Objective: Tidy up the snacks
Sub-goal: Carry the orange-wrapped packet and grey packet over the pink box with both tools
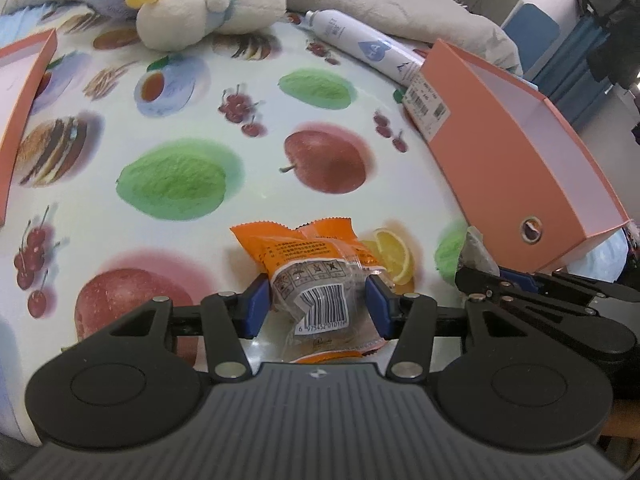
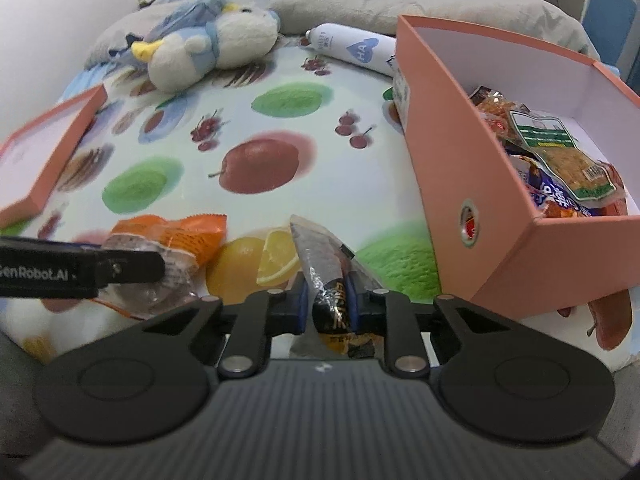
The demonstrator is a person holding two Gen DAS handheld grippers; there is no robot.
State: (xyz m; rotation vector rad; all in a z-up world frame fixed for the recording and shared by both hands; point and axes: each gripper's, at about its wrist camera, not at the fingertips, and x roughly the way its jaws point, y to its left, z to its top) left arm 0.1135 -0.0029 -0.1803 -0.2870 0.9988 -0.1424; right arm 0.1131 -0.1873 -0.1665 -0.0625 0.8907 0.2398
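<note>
Two handheld grippers work low over a table covered with a fruit-print cloth [image 1: 192,128]. The left gripper [image 1: 318,304] has its blue pads pressed against both sides of an orange snack packet [image 1: 316,276]. The packet has a clear window and a barcode facing the camera, and it lies on the cloth beside a printed lemon slice. In the right wrist view this same packet [image 2: 176,240] sits to the left, partly hidden behind the left gripper's black finger.

The right gripper [image 2: 326,300] is clenched on a thin silver and black snack packet [image 2: 324,268], which stands on edge between the pads with its far end pointing away over the cloth.

An open pink box [image 2: 448,152] stands just to the right of both grippers. It already holds several wrapped snacks [image 2: 560,152], piled loosely against its white inner walls. A pink box lid [image 2: 52,152] lies at the left edge of the table.

At the far end of the table rest a white and blue plush toy [image 2: 208,48] and a white spray can [image 2: 352,48] lying on its side, with grey bedding behind them.
</note>
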